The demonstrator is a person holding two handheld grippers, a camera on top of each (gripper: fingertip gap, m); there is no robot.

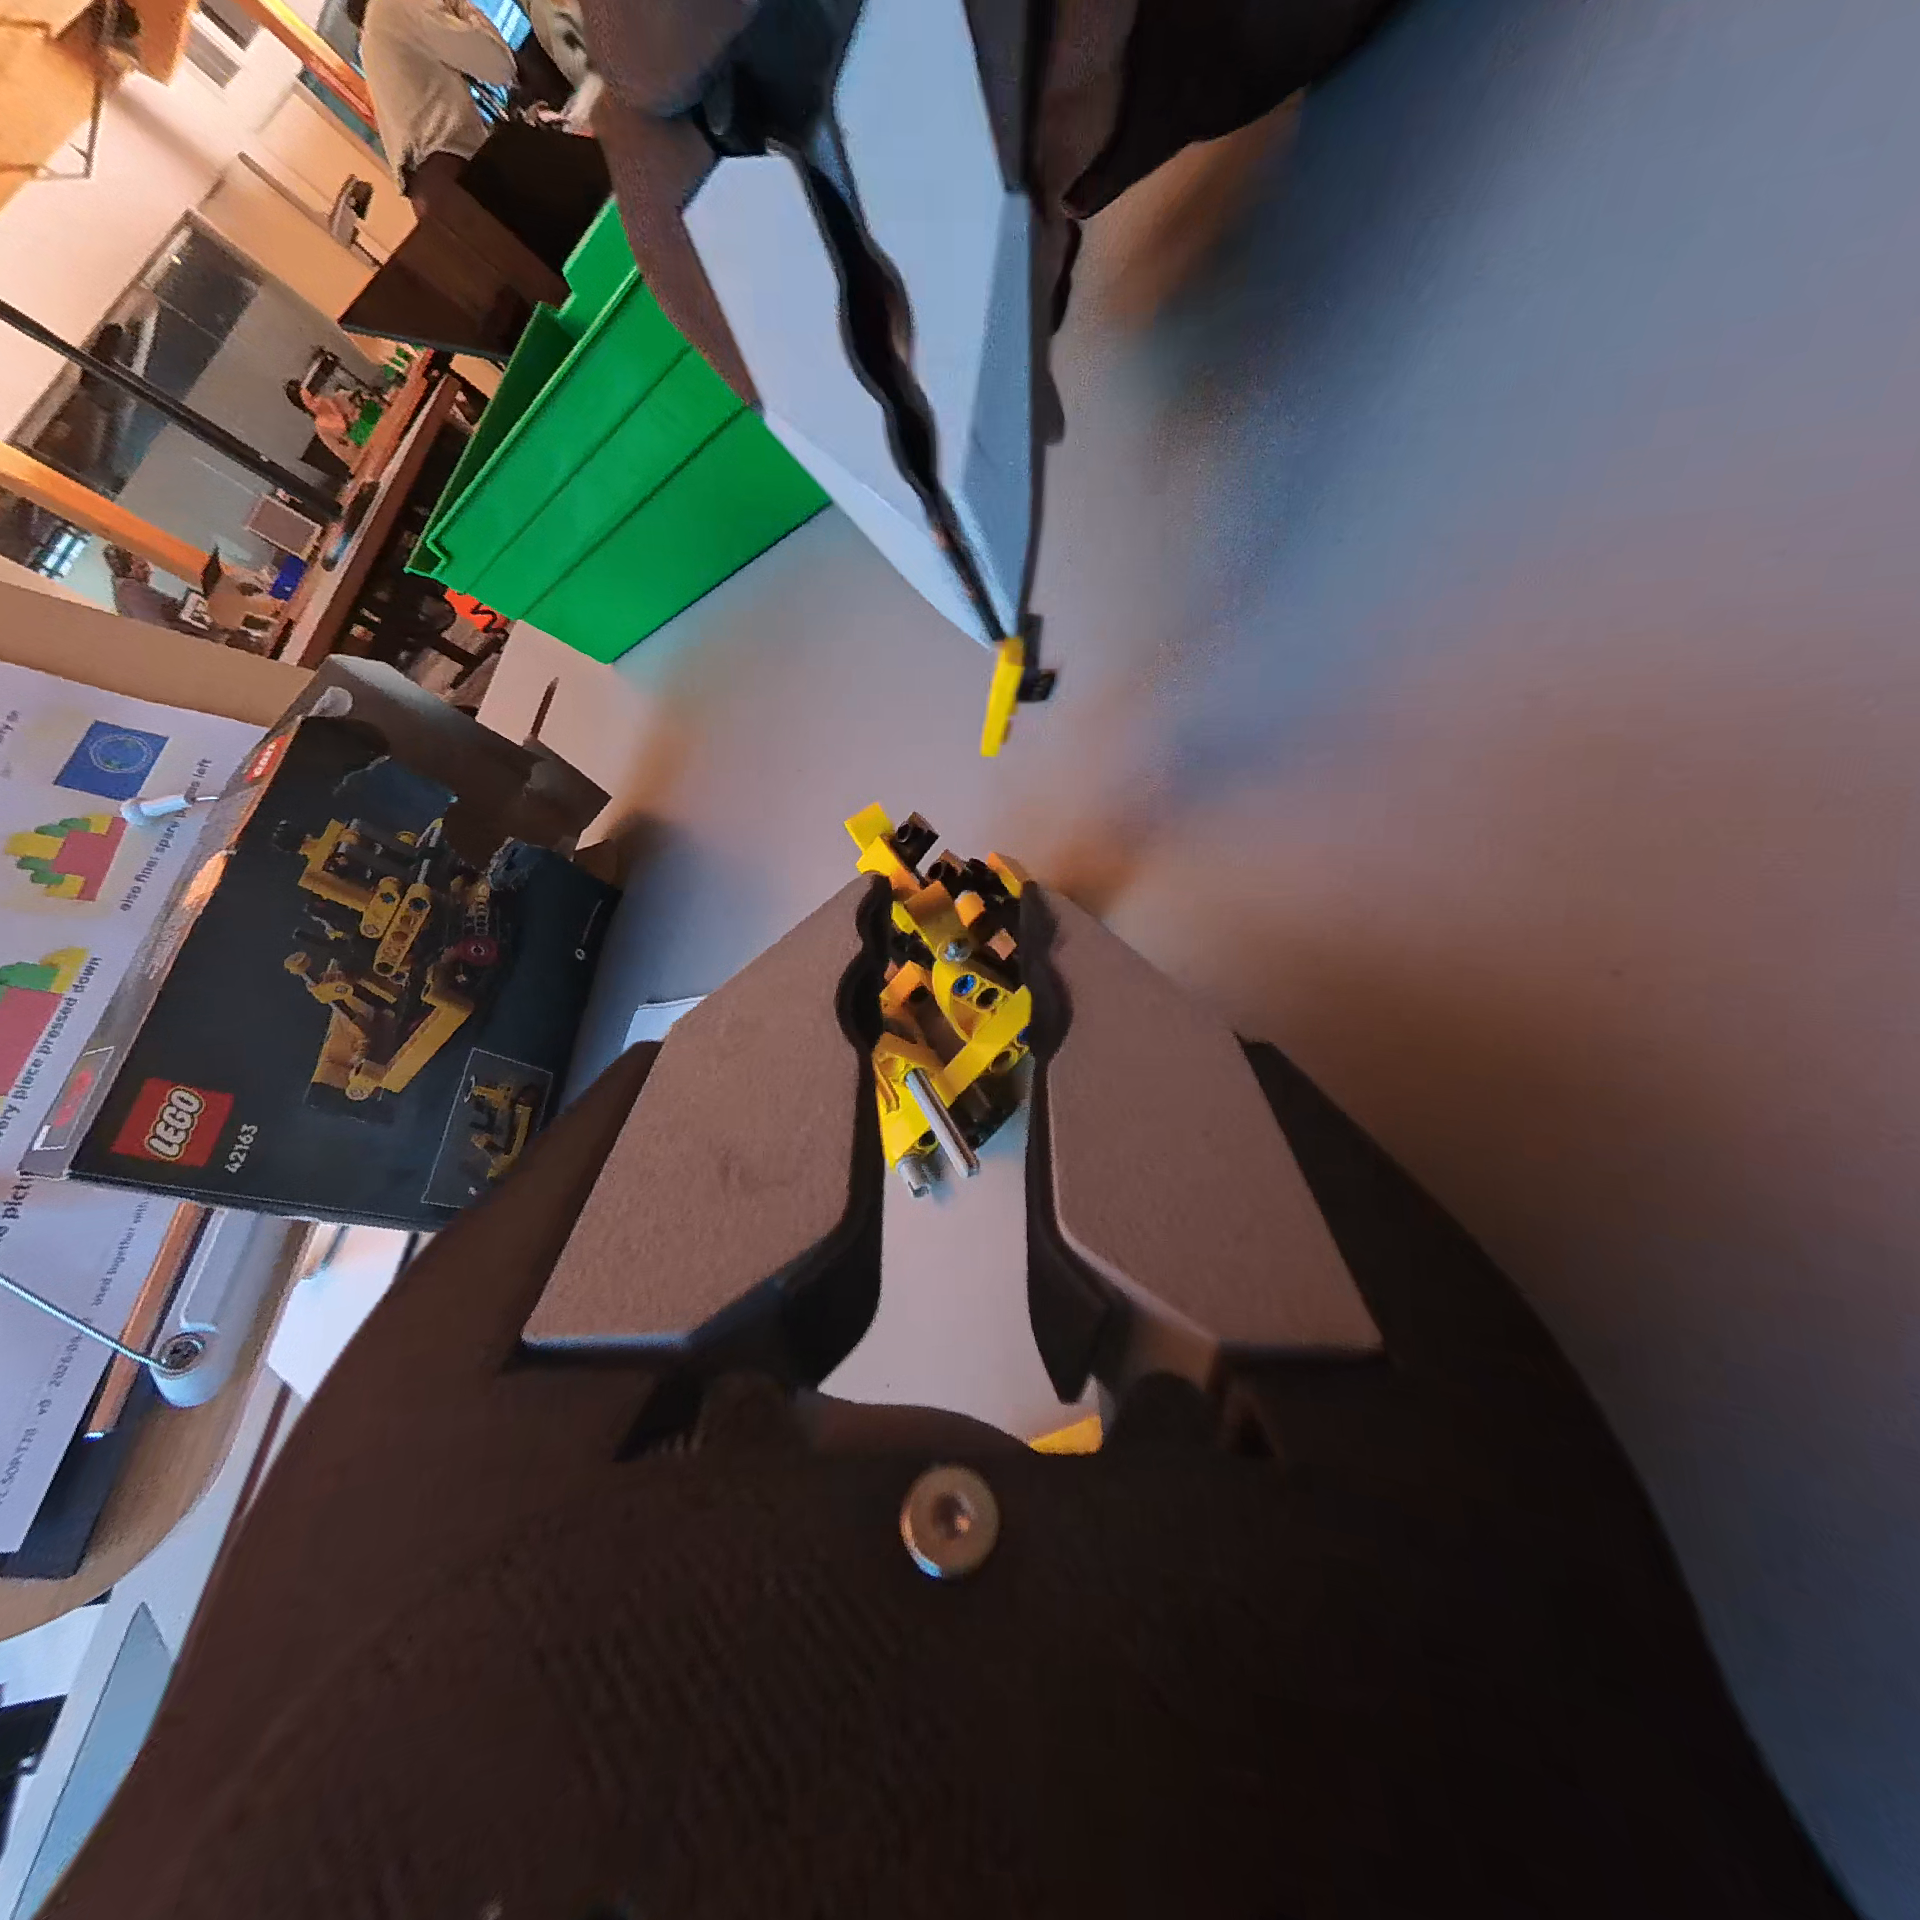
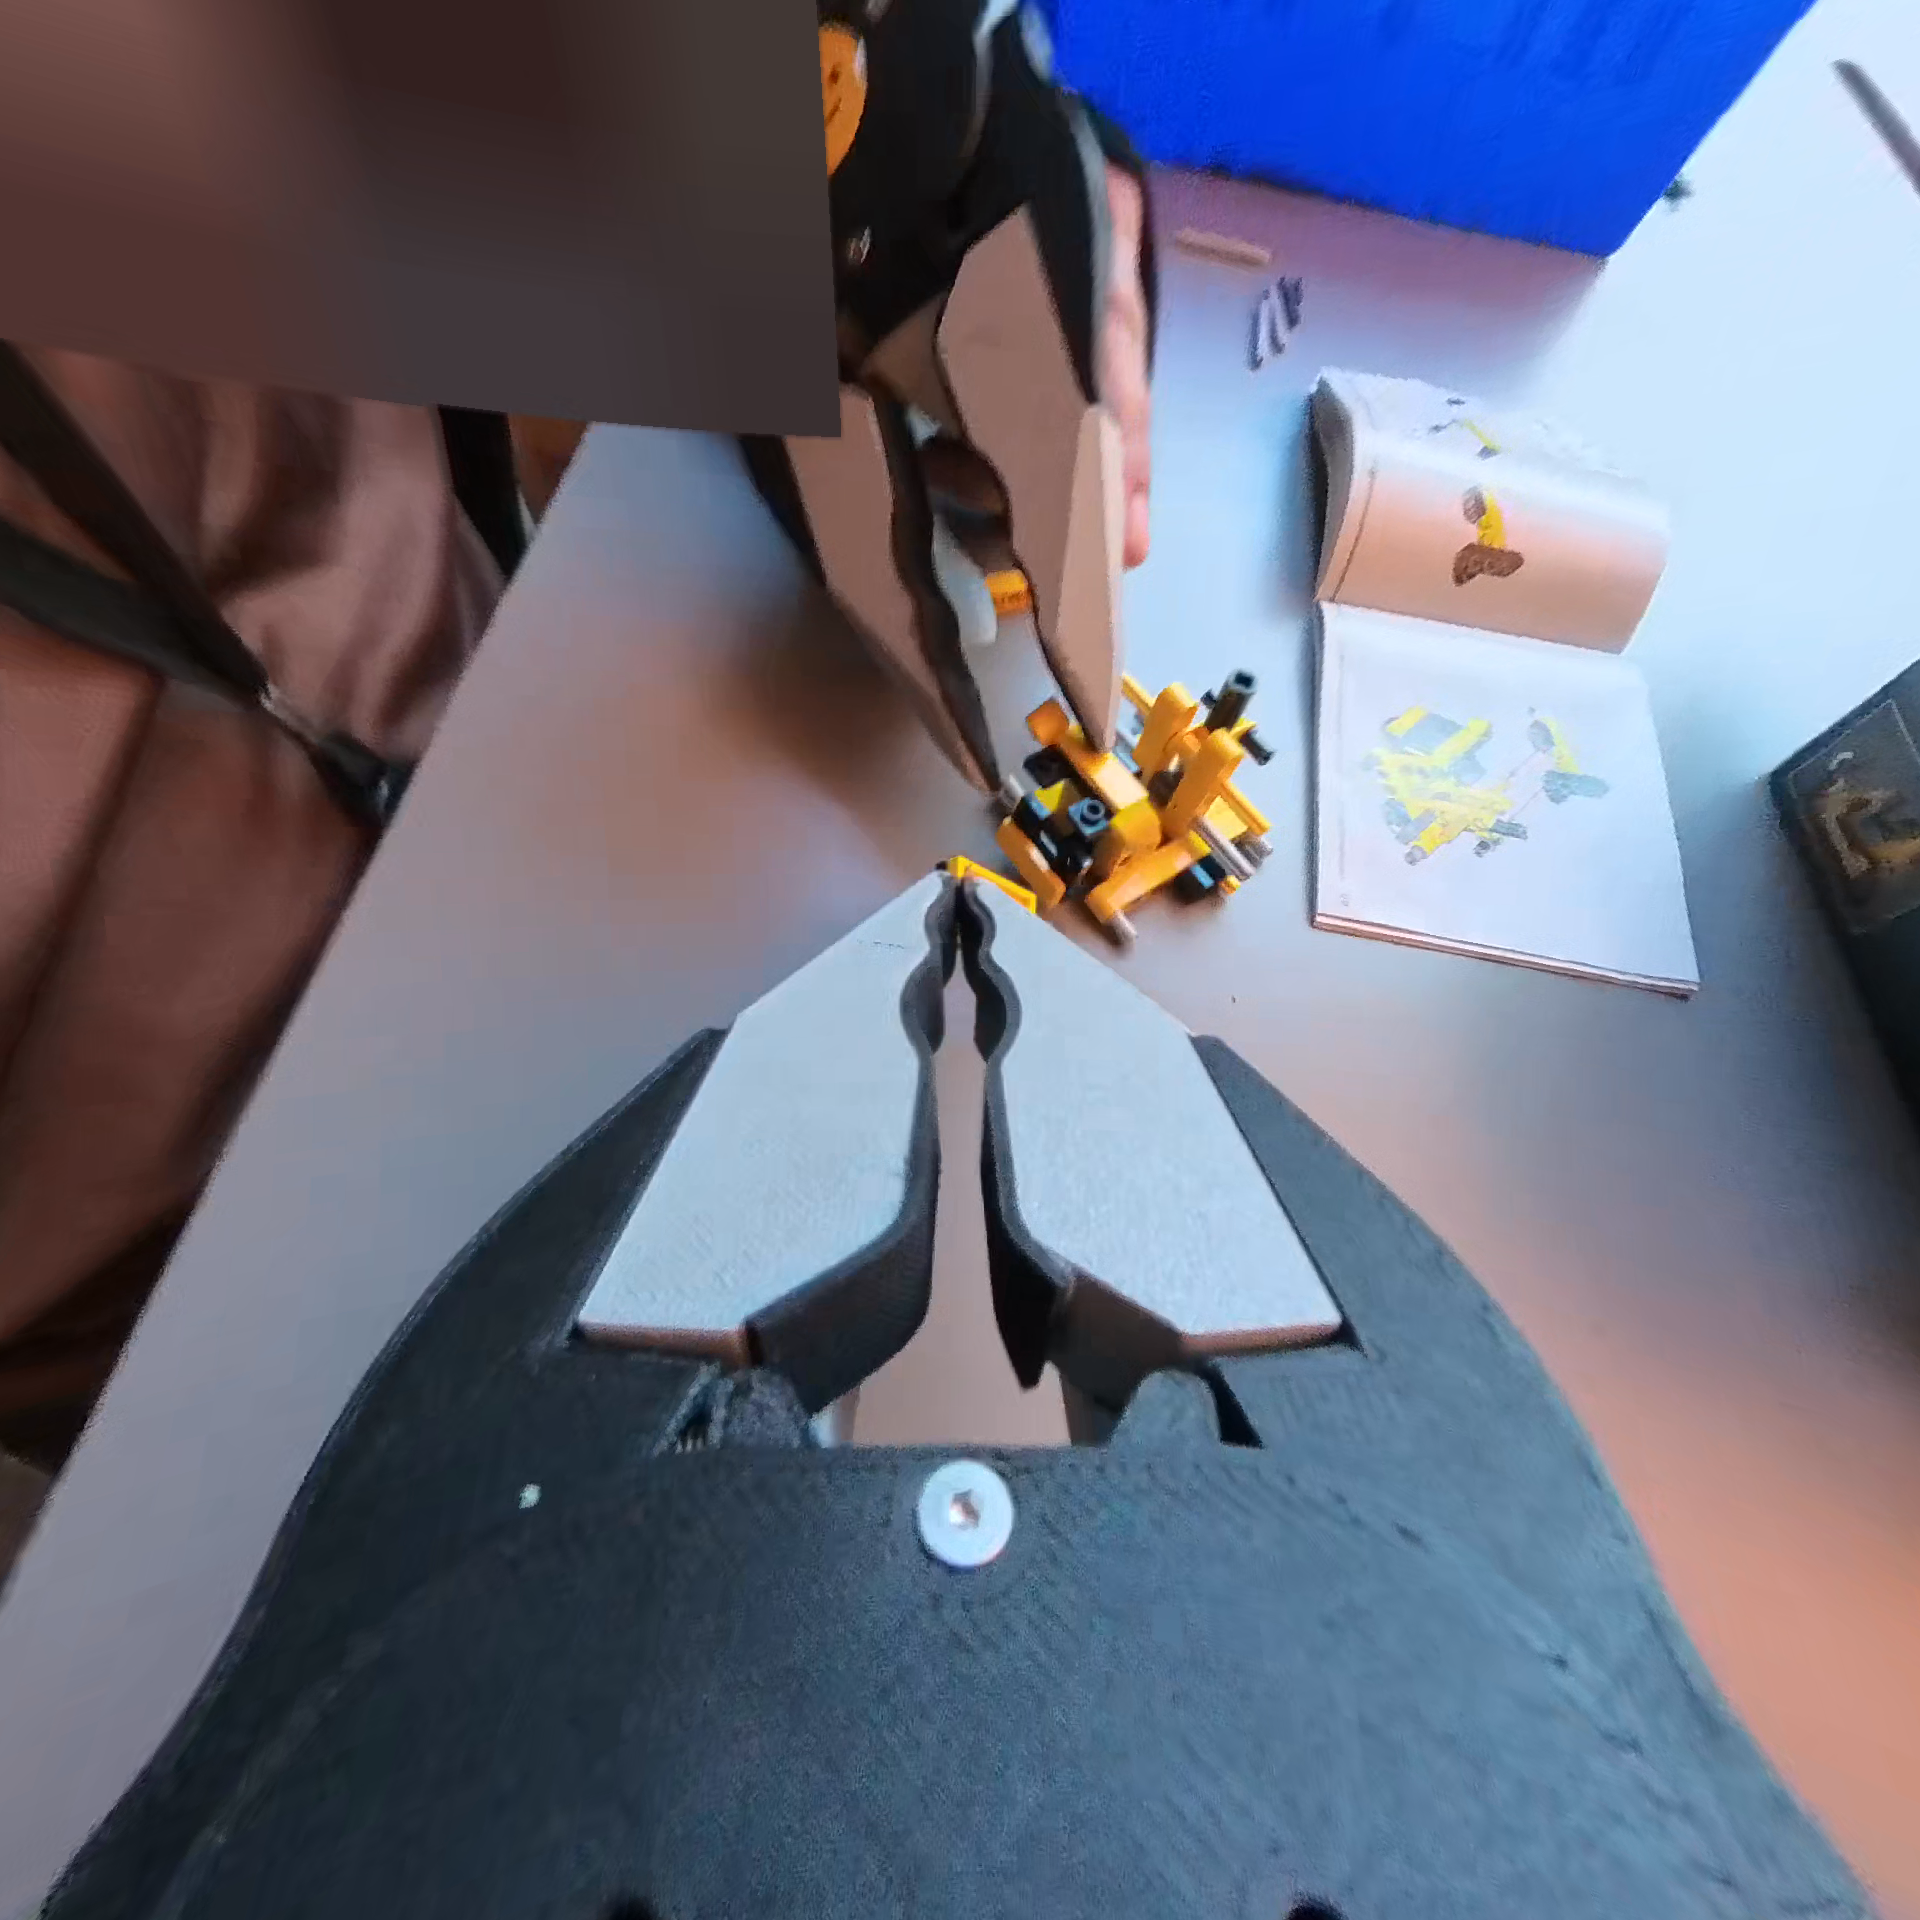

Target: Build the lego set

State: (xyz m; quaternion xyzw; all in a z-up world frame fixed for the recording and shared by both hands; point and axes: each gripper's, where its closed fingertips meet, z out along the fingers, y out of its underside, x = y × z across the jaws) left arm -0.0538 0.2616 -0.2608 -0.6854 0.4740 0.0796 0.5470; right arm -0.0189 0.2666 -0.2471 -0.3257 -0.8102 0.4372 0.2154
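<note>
A partly built yellow and black lego model (image 1: 951,997) rests on the pale table, and my left gripper (image 1: 951,894) is shut on it, one finger on each side. The model (image 2: 1132,805) and the left gripper (image 2: 1049,758) also show in the right wrist view. My right gripper (image 2: 951,888) is shut on a small flat yellow piece (image 2: 997,885) at its fingertips, held just short of the model. In the left wrist view the right gripper (image 1: 1003,629) comes in from above, with the yellow piece (image 1: 1003,696) a short way from the model.
The open instruction booklet (image 2: 1486,810) lies to the right of the model. The black lego box (image 1: 343,987) and green bins (image 1: 623,499) stand beyond it. A blue object (image 2: 1351,104) and small dark parts (image 2: 1273,322) are at the far edge of the table. Left tips to right tips: about 5 centimetres.
</note>
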